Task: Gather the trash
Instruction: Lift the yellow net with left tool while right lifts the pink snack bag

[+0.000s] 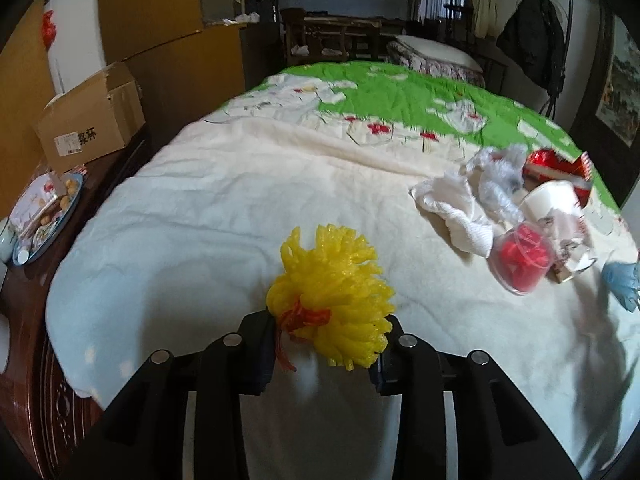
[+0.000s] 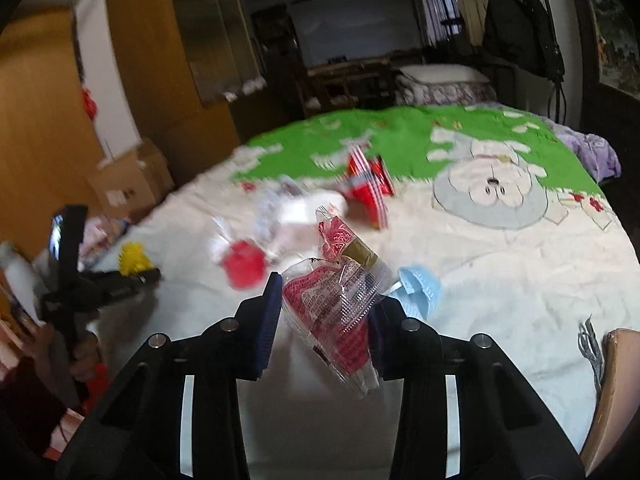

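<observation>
Over the bed, left tongs clamp yellow mesh; right tongs clamp wrapper.

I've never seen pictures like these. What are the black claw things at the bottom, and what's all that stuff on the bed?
Those claws are two-finger grabbers a person holds, one per hand, each carrying a camera looking along its fingers. One picture comes from each grabber.

The left gripper has a fluffy yellow foam fruit net between its fingers. The right gripper is pinching a crinkly clear-and-red plastic wrapper.

Both are above a bed with a white and green quilt. On it lies more trash: a crumpled white tissue, a clear plastic cup with red inside, a red snack bag and a pale blue face mask.
</observation>
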### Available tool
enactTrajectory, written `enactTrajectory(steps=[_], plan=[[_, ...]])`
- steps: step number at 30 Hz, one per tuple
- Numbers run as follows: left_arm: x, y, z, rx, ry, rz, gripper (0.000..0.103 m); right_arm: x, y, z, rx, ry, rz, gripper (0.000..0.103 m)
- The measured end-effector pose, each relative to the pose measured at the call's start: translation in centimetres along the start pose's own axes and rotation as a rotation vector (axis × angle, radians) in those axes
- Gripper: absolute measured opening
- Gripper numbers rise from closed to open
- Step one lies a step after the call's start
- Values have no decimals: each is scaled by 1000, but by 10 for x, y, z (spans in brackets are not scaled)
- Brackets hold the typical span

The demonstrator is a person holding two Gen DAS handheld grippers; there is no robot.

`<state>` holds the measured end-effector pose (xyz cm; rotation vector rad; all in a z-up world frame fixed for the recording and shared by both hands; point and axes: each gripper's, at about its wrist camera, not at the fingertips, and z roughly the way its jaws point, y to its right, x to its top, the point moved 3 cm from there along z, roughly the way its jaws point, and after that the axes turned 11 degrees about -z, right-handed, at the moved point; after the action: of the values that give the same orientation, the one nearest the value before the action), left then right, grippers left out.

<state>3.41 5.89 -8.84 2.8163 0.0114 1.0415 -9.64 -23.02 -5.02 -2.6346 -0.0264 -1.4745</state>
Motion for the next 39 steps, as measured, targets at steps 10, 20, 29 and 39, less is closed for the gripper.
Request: enactTrajectory(steps=[10,20,29,39], plan=[[-4,-27,-49,5,56,-45,36,-11,38,-11,65,-58,216,43],[-8,-26,-57,-11,58,-45,36,-51,45,-10,29,-207,197,61],[-9,-14,-50,-30,42,-22,36,-48,49,-32,-96,-140,110,68],[-10,-10,-53,-32,40,-13,36,-56,65,-29,-145,-152,162,70]])
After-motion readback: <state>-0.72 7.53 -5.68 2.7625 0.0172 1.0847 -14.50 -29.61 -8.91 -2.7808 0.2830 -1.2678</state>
